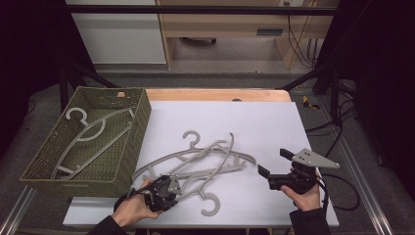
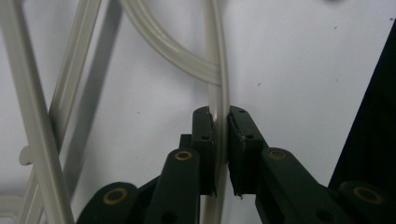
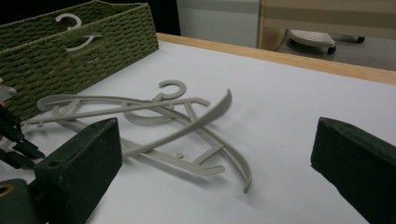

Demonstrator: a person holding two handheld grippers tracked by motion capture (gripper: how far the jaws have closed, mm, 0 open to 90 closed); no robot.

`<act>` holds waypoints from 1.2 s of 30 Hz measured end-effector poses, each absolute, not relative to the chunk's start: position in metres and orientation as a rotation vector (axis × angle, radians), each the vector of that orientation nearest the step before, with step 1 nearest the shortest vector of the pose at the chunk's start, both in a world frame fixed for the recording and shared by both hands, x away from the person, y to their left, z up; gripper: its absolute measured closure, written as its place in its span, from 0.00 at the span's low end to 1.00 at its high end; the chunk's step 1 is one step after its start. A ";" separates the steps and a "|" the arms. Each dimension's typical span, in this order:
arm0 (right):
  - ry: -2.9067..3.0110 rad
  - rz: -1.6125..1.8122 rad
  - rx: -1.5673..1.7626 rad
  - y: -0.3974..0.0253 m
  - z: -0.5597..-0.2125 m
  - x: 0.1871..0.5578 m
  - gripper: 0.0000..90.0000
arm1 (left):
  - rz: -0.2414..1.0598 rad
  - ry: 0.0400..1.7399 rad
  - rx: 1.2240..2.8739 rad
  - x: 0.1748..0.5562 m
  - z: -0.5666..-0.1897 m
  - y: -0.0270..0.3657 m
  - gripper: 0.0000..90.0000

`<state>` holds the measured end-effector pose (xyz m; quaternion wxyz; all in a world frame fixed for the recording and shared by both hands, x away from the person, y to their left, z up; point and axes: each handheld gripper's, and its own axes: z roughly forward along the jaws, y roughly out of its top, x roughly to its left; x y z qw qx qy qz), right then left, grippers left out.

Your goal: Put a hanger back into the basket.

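Note:
Several grey plastic hangers (image 1: 205, 159) lie tangled in a pile on the white table top (image 1: 264, 122). My left gripper (image 1: 177, 185) sits at the pile's near-left end, shut on a thin bar of one hanger (image 2: 221, 93); in the left gripper view both jaws press flat against that bar. My right gripper (image 1: 273, 162) hovers to the right of the pile, open wide with nothing between its jaws. The right gripper view looks across the pile (image 3: 177, 121) from low down, jaws far apart (image 3: 217, 144).
A green woven basket (image 1: 134, 129) stands at the left of the table with two grey hangers (image 1: 85, 129) inside; its wall (image 3: 107, 46) rises behind the pile. A wooden table edge (image 1: 215, 94) runs along the far side. Bare white surface lies beyond and right of the pile.

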<state>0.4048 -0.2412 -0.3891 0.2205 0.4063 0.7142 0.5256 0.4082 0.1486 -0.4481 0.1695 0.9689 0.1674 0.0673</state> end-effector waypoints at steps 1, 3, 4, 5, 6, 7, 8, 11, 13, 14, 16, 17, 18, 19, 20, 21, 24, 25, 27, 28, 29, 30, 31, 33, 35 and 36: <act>1.974 1.453 1.124 -0.241 -0.389 0.405 0.02 | 0.176 0.462 2.747 0.408 -0.448 0.150 0.91; 1.974 1.453 1.127 -0.242 -0.389 0.405 0.02 | 0.152 0.441 2.722 0.407 -0.446 0.151 0.91; 1.973 1.454 1.124 -0.242 -0.389 0.405 0.02 | 0.159 0.436 2.715 0.405 -0.444 0.151 0.91; 1.973 1.454 1.126 -0.243 -0.389 0.405 0.02 | 0.165 0.427 2.714 0.403 -0.442 0.150 0.91; 1.973 1.454 1.126 -0.243 -0.389 0.405 0.02 | 0.168 0.427 2.698 0.401 -0.438 0.150 0.91; 1.973 1.454 1.126 -0.243 -0.389 0.405 0.02 | 0.168 0.427 2.698 0.401 -0.438 0.150 0.91; 1.977 1.454 1.123 -0.243 -0.389 0.404 0.02 | 0.185 0.431 2.680 0.399 -0.436 0.151 0.91; 1.975 1.454 1.120 -0.244 -0.388 0.404 0.02 | 0.194 0.437 2.646 0.398 -0.431 0.153 0.91; 1.969 1.456 1.129 -0.244 -0.389 0.404 0.02 | 0.204 0.443 2.622 0.398 -0.426 0.155 0.91; 1.969 1.456 1.129 -0.244 -0.389 0.404 0.02 | 0.212 0.448 2.607 0.397 -0.424 0.157 0.91; 1.968 1.457 1.129 -0.244 -0.389 0.404 0.02 | 0.219 0.460 2.582 0.397 -0.419 0.159 0.91; 1.969 1.456 1.127 -0.244 -0.389 0.404 0.02 | 0.226 0.469 2.562 0.396 -0.414 0.162 0.91; 1.968 1.456 1.127 -0.244 -0.388 0.404 0.02 | 0.226 0.469 2.562 0.396 -0.414 0.162 0.91; 1.968 1.456 1.127 -0.244 -0.388 0.404 0.02 | 0.219 0.476 2.555 0.397 -0.411 0.163 0.91; 1.967 1.456 1.127 -0.244 -0.388 0.404 0.02 | 0.222 0.480 2.547 0.397 -0.409 0.164 0.91; 1.969 1.458 1.123 -0.245 -0.388 0.404 0.02 | 0.225 0.488 2.533 0.396 -0.407 0.165 0.91; 1.965 1.457 1.130 -0.245 -0.389 0.404 0.02 | 0.233 0.486 2.518 0.397 -0.398 0.167 0.91; 1.965 1.456 1.130 -0.245 -0.389 0.405 0.02 | 0.236 0.488 2.505 0.396 -0.394 0.168 0.91; 1.974 1.452 1.126 -0.244 -0.389 0.405 0.02 | 0.241 0.488 2.500 0.396 -0.391 0.169 0.91; 1.974 1.452 1.126 -0.244 -0.389 0.405 0.02 | 0.247 0.485 2.498 0.396 -0.388 0.169 0.91; 1.973 1.452 1.127 -0.244 -0.390 0.405 0.02 | 0.254 0.488 2.482 0.395 -0.382 0.171 0.91; 1.973 1.452 1.127 -0.244 -0.390 0.405 0.02 | 0.254 0.488 2.482 0.395 -0.382 0.171 0.91; 1.974 1.452 1.126 -0.244 -0.390 0.405 0.02 | 0.260 0.488 2.476 0.395 -0.380 0.172 0.91; 1.969 1.453 1.130 -0.245 -0.389 0.405 0.02 | 0.271 0.488 2.462 0.396 -0.374 0.174 0.91; 1.968 1.456 1.132 -0.245 -0.389 0.405 0.02 | 0.280 0.498 2.439 0.396 -0.366 0.176 0.91; 1.966 1.454 1.132 -0.245 -0.389 0.405 0.02 | 0.298 0.489 2.438 0.396 -0.361 0.177 0.91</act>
